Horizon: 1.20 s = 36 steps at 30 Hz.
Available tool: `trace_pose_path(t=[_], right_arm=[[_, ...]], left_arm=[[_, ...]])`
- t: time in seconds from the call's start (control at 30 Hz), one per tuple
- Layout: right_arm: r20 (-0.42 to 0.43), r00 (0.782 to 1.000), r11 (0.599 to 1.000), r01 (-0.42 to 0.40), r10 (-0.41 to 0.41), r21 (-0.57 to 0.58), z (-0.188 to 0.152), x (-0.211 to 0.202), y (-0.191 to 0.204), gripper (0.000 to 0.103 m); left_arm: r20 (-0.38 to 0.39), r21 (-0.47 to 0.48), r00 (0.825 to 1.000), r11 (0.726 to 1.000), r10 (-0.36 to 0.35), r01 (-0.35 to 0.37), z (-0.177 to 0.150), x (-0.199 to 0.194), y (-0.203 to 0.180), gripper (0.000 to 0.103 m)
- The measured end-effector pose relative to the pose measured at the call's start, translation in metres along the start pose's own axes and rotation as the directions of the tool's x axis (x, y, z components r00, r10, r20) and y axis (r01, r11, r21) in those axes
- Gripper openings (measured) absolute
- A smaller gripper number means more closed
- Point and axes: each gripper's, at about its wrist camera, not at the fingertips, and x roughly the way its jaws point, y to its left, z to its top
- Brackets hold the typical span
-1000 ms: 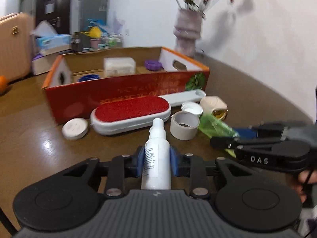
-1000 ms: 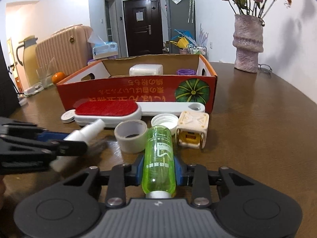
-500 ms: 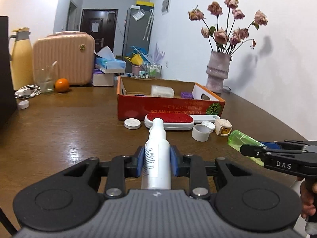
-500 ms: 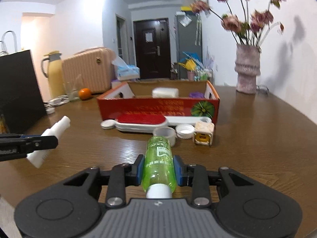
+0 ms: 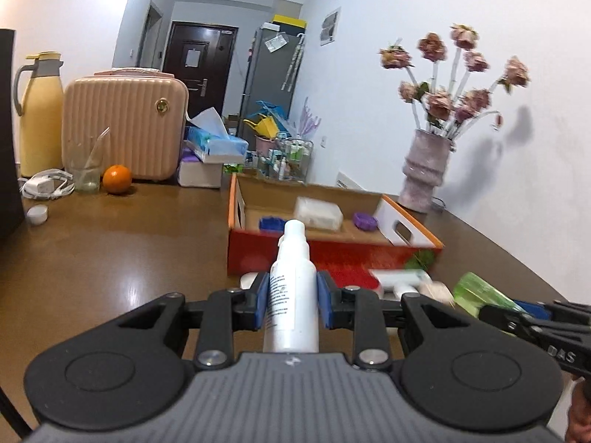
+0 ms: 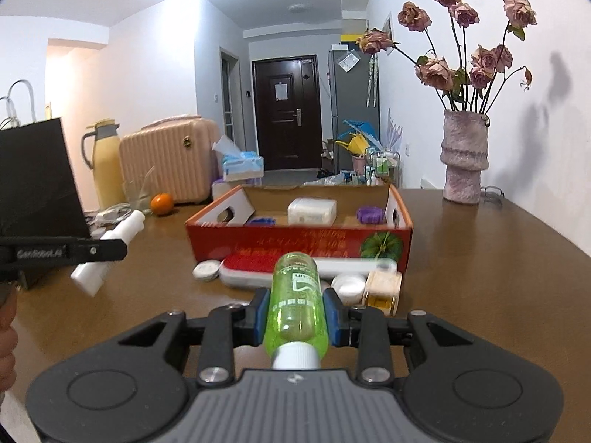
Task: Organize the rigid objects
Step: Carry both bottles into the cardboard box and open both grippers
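The white spray bottle [image 5: 293, 288] is clamped by the left gripper [image 5: 291, 304]; the green bottle [image 6: 297, 301] is clamped by the right gripper [image 6: 295, 313], the red box [image 6: 295, 243] lying at 12 o'clock.

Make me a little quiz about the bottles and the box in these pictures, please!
1. True or false: the left gripper is shut on the white spray bottle.
2. Which colour is the bottle that the right gripper holds: A blue, B green, C red?
3. Fill in: the purple thing lies inside the red ____.

Key: 1 true. 2 B. 3 box.
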Motion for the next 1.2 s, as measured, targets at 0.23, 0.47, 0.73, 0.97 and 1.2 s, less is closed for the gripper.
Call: trace_pose_path(t=[0.23, 0.47, 0.73, 0.97, 1.2], right_arm=[[-0.006, 0.999, 0.998, 0.044, -0.044, -0.043, 0.064, 0.084, -0.036, 0.03], [-0.13, 0.983, 0.985, 0.113, -0.131, -0.132, 0.111, 0.205, -0.065, 0.03], [-0.247, 0.92, 0.917, 0.215, -0.306, -0.335, 0.106, 0.302, -0.072, 0.03], [-0.25, 0.903, 0.88, 0.225, -0.35, -0.418, 0.095, 0.322, -0.071, 0.03], [-0.236, 0.921, 0.906, 0.21, -0.309, -0.366, 0.127, 0.295, -0.075, 0.035]], left_arm=[[-0.057, 0.031, 0.998, 0.999, 0.04, -0.039, 0.075, 0.11, 0.01, 0.028], [-0.256, 0.01, 0.964, 0.998, 0.065, -0.064, 0.108, 0.238, 0.031, 0.028], [-0.369, 0.105, 0.913, 0.983, 0.177, -0.148, 0.105, 0.317, 0.031, 0.03], [-0.365, 0.124, 0.916, 0.984, 0.164, -0.127, 0.104, 0.316, 0.028, 0.034], [-0.344, 0.09, 0.925, 0.986, 0.164, -0.141, 0.129, 0.283, 0.037, 0.041]])
